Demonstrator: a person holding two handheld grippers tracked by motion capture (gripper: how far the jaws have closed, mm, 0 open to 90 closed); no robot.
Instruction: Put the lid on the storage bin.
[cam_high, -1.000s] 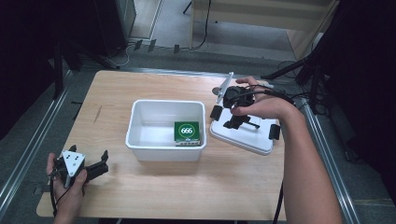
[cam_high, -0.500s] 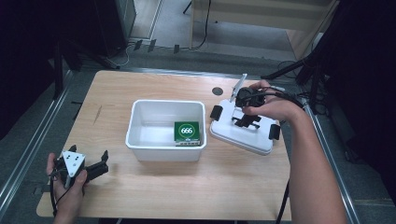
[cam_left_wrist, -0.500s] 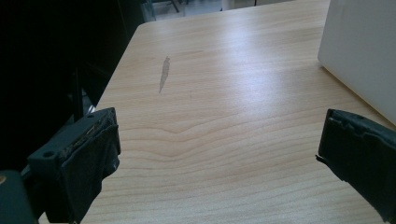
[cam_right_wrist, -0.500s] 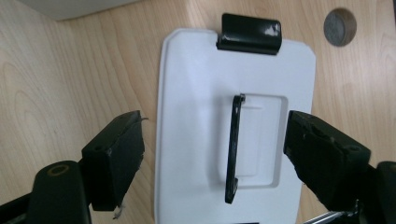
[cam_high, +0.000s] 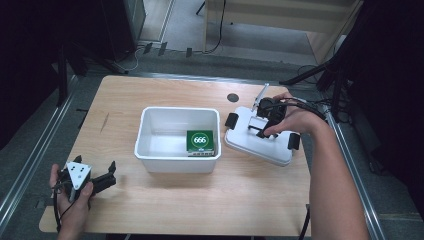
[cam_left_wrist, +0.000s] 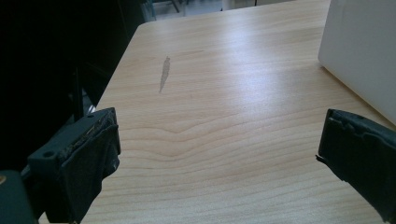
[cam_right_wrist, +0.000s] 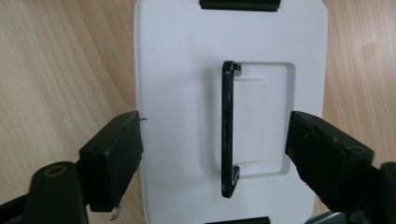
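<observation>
- I have my right gripper (cam_high: 261, 121) over the white lid (cam_high: 252, 145), which lies flat on the table (cam_high: 165, 210) just to the right of the white bin (cam_high: 150, 145)
- In the right gripper view its jaws stand fairly wide and have just been closing a little; the lid's black handle (cam_right_wrist: 227, 130) sits between them, but the pads press on nothing yet
- My left gripper (cam_high: 97, 182) waits near the table's front left corner, jaws wide apart with bare wood between them, well apart from the bin
- The bin is open, and a green box (cam_high: 200, 141) marked 666 lies at its right end
- As I judge it, the job is to cover the bin, and it is at an early stage: handle lined up, not gripped
- Left to do: close on the handle, lift the lid, carry it over the bin, seat it and snap the black clips (cam_high: 231, 120)
</observation>
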